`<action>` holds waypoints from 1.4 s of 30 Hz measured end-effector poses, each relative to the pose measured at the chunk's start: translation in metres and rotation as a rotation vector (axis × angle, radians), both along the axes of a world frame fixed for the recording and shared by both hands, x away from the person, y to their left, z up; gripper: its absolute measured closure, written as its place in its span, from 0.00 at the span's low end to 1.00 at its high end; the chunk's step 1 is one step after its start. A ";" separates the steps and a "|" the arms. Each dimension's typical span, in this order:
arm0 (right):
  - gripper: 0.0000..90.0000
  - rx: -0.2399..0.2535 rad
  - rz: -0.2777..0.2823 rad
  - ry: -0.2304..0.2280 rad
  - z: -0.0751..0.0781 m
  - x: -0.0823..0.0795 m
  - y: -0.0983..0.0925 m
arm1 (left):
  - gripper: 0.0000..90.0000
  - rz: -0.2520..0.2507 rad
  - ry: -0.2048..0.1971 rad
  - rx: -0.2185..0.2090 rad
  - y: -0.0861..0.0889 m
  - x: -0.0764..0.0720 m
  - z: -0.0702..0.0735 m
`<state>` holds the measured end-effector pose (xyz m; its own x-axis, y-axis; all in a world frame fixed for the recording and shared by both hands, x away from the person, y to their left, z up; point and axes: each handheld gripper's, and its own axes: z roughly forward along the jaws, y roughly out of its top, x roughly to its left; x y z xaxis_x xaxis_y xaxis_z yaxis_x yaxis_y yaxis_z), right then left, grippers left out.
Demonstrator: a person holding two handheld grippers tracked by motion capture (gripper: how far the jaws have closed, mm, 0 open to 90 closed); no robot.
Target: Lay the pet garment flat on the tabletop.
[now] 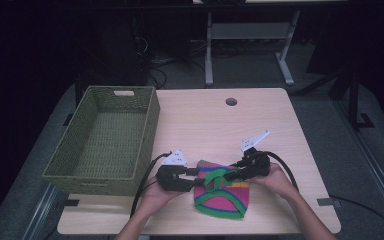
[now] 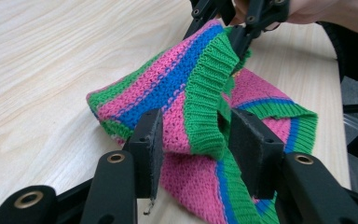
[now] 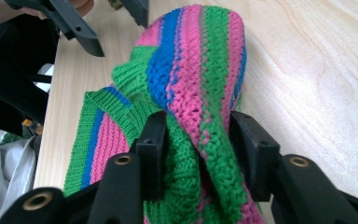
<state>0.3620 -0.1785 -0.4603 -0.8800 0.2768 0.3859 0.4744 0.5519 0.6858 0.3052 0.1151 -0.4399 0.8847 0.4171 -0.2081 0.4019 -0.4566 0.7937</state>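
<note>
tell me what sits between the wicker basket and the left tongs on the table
Nothing: in the high view, bare light wood of the table lies between the green wicker basket and the left tongs. The tongs' black cable curves close to the basket's corner.

Both bare forearms come in from the near edge of the table and angle inward, so the two hands sit close together with the tools pointing at each other. The left black two-jaw gripper [image 1: 192,179] lies low and almost level in the left hand [image 1: 156,196], its jaws parted with a gap beside each pad. The right black two-jaw gripper [image 1: 232,173], held in the right hand [image 1: 278,181], slants down toward the left one, its jaws likewise standing apart.
</note>
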 end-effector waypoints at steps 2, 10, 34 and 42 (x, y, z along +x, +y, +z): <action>0.58 -0.016 -0.009 -0.008 0.002 -0.002 0.000 | 0.60 0.000 -0.003 0.010 -0.005 0.002 -0.002; 0.51 -0.022 -0.023 -0.052 0.012 -0.009 -0.005 | 0.62 -0.014 0.025 0.026 -0.018 0.007 -0.011; 0.69 0.011 0.003 -0.190 0.045 -0.036 -0.017 | 0.90 -0.024 0.001 0.070 -0.027 0.004 -0.011; 0.68 -0.086 -0.012 -0.218 0.039 -0.032 -0.008 | 0.74 -0.039 -0.001 0.083 -0.028 0.004 -0.011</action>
<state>0.3304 -0.1864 -0.4212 -0.9364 0.3115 0.1615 0.3270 0.6079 0.7236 0.3096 0.0875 -0.4513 0.9007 0.3982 -0.1737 0.3821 -0.5358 0.7530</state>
